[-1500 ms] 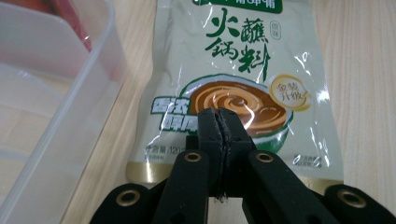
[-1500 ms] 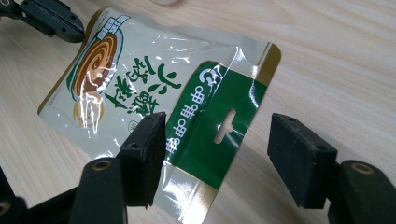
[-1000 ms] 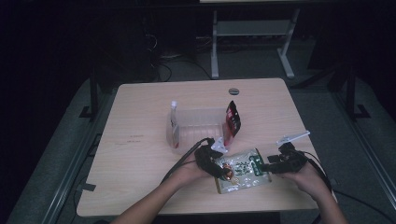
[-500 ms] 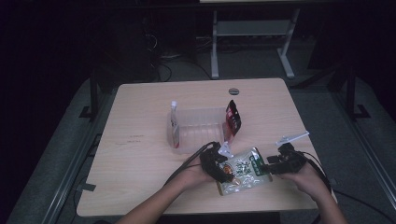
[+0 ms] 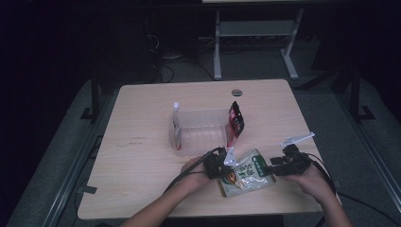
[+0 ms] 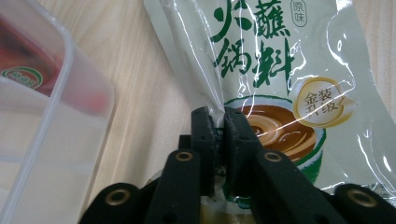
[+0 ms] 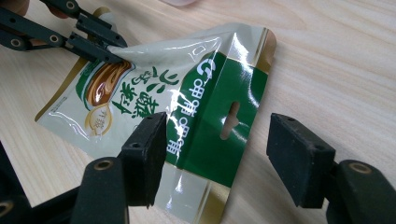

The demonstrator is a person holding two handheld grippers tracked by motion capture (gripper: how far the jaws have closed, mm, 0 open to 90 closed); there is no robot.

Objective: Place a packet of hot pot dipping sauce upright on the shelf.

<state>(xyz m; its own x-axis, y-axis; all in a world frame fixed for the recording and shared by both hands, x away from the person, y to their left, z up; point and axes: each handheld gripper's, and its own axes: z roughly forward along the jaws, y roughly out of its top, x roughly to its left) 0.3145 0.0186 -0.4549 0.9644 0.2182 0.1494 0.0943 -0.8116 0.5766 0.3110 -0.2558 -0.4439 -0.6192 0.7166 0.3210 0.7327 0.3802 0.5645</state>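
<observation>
My left fingers (image 6: 218,122) have just been closing, and they now pinch a fold along the edge of the sauce packet (image 6: 280,84), the film bunched up tight between the two pads. The packet (image 5: 246,174) lies on the desk (image 5: 142,142) near my edge, between my two hands, just in front of the clear plastic box (image 5: 201,132). My right fingers (image 7: 219,156) stand partly open over the green end of the packet (image 7: 154,102), one pad on each side of the hanging slot; whether they touch the film I cannot tell. From the right gripper view I can see my left fingers (image 7: 105,49) lifting the far corner so that the packet curls up off the wood. A red packet (image 5: 235,122) leans against the box's right wall, and a small bottle (image 5: 176,127) stands at its left.
</observation>
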